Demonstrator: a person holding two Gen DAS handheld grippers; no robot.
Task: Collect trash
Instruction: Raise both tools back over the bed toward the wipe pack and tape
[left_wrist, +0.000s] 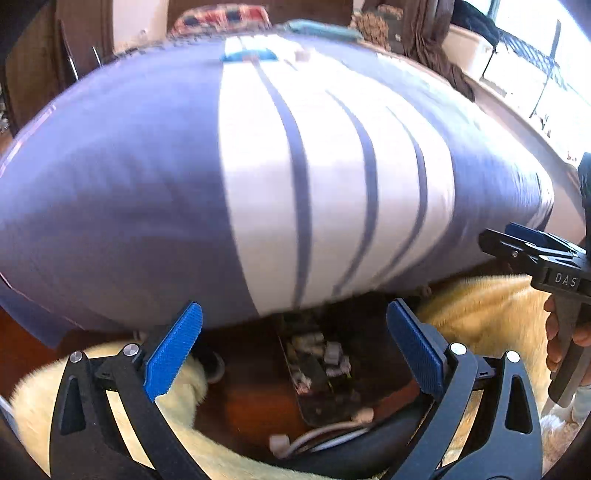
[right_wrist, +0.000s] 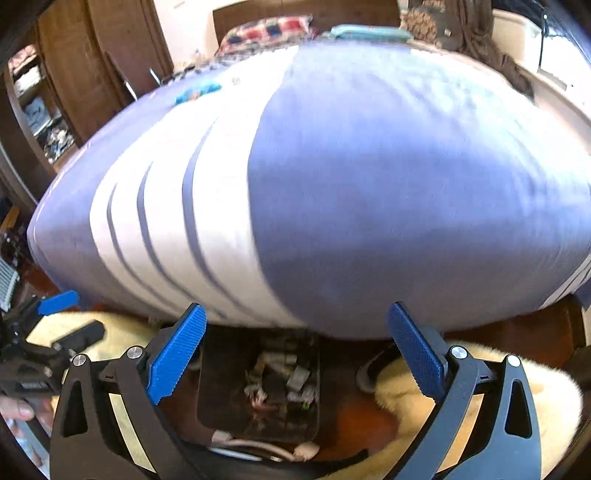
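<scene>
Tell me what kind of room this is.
Most likely a bedroom: a bed with a blue and white striped cover fills the view, a wooden wardrobe stands at the far left, and a fluffy cream rug lies on the floor.

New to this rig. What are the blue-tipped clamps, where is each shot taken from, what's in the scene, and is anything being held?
No robot arm here: a person holds a hand-operated two-finger gripper in each hand, with a fisheye camera on each looking forward along its fingers. One picture comes from the left gripper, the other from the right gripper. Each camera also catches the other tool at its edge, with the person's fingers on the handle.

Both look down past the foot of a bed with a purple and white striped cover. On the floor below lies a dark tray of small scraps, white cables and pale fluffy rugs. A blue object lies far up the bed.

Both grippers are wide open and hold nothing.
</scene>
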